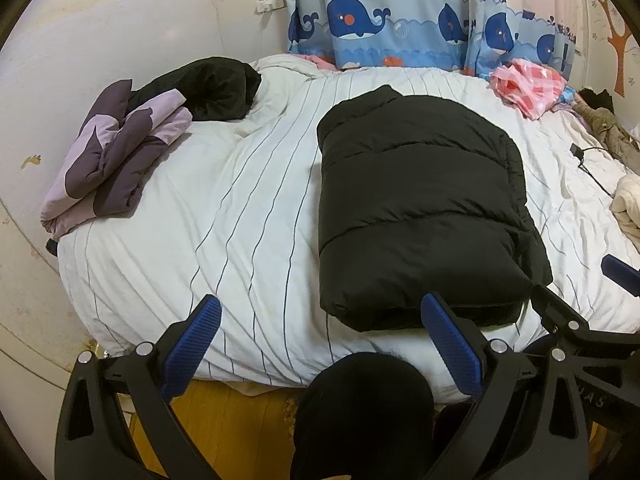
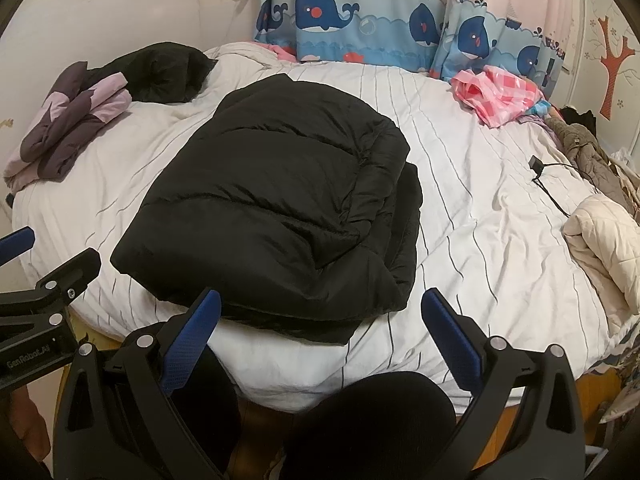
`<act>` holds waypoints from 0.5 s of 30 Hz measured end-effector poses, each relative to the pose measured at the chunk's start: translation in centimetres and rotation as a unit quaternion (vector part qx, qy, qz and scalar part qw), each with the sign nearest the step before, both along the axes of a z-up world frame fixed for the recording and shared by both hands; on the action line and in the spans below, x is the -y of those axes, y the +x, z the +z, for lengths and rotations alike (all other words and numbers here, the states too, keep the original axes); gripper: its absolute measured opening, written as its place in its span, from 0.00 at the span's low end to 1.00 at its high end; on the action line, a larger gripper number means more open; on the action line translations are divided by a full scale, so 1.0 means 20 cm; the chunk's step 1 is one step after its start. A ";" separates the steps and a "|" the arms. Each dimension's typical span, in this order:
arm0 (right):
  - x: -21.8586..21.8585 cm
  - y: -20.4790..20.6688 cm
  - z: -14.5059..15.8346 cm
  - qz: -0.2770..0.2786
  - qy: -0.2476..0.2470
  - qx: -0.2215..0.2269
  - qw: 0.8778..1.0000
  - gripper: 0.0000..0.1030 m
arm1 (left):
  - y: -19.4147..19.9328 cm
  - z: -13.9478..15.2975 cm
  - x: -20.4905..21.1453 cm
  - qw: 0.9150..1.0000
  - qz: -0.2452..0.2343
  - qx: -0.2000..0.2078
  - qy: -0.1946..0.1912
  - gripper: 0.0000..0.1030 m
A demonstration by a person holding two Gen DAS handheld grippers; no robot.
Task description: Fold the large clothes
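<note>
The left tongs [image 1: 320,340] are spread wide with nothing between their blue pads [image 1: 192,344], held just off the near edge of the bed [image 1: 224,216]; the right-hand pad sits at the near hem of the folded black puffer jacket [image 1: 420,208], though whether it touches the fabric cannot be told. The right tongs [image 2: 320,336] likewise stand wide apart and empty, hovering over the same near edge, with the jacket's hem lying just beyond the gap between their pads [image 2: 452,340].

The jacket [image 2: 276,200] rests as a thick folded bundle on the white striped duvet [image 2: 480,200], its quilted panels running crosswise and a layer of its fabric showing along its 3 o'clock side. In the left wrist view it lies toward 1 o'clock from the tongs; in the right wrist view it lies at about 11 o'clock.

At the 10 o'clock corner of the bed sits a folded purple and lilac quilt [image 1: 112,156], and just beyond it, touching, a crumpled black garment [image 1: 208,88]. A pink checked cloth [image 2: 500,92] lies at the far 1 o'clock edge below the whale-print curtain [image 2: 360,24]. A cream padded garment [image 2: 608,240] is heaped at 3 o'clock, with a black cable and plug [image 2: 544,176] on the duvet beside it. The person's dark-clad knee [image 1: 360,412] shows below the tongs.
</note>
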State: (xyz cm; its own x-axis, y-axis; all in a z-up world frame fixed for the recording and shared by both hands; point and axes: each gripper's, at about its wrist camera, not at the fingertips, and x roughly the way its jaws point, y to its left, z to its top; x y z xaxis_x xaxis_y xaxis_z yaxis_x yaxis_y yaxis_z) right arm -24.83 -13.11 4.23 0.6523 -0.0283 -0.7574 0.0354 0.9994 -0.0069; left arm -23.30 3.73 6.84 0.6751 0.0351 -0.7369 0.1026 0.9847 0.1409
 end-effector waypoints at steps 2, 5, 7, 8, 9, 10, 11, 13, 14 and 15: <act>-0.01 -0.01 0.01 0.002 -0.001 0.001 1.000 0.94 | -0.01 0.01 -0.01 1.000 0.001 0.001 -0.001 0.93; -0.01 -0.02 0.02 0.003 -0.001 0.001 1.000 0.94 | -0.01 0.01 -0.02 1.000 0.002 0.002 -0.004 0.93; -0.01 -0.02 0.02 0.003 -0.001 0.001 1.000 0.94 | 0.00 0.01 -0.02 1.000 0.002 0.002 -0.004 0.93; -0.01 -0.02 0.01 0.003 -0.001 0.000 1.000 0.94 | 0.00 0.01 -0.03 1.000 0.002 0.001 -0.004 0.93; -0.01 -0.02 0.01 0.003 -0.001 0.000 1.000 0.94 | 0.00 0.01 -0.03 1.000 0.001 0.001 -0.004 0.93; -0.01 -0.02 0.02 0.003 -0.001 -0.001 1.000 0.94 | 0.00 0.01 -0.03 1.000 0.001 0.001 -0.004 0.93; -0.01 -0.02 0.02 0.004 -0.001 -0.001 1.000 0.94 | 0.00 0.01 -0.03 1.000 0.001 0.001 -0.004 0.93; -0.02 -0.02 0.02 0.005 -0.001 -0.003 1.000 0.94 | 0.00 0.01 -0.03 1.000 0.001 0.001 -0.004 0.93; -0.01 -0.01 0.02 0.005 -0.002 -0.004 1.000 0.94 | 0.00 0.01 -0.03 1.000 0.001 0.001 -0.004 0.93; -0.01 -0.01 0.02 0.006 -0.002 -0.004 1.000 0.94 | 0.00 0.01 -0.03 1.000 0.001 0.001 -0.004 0.93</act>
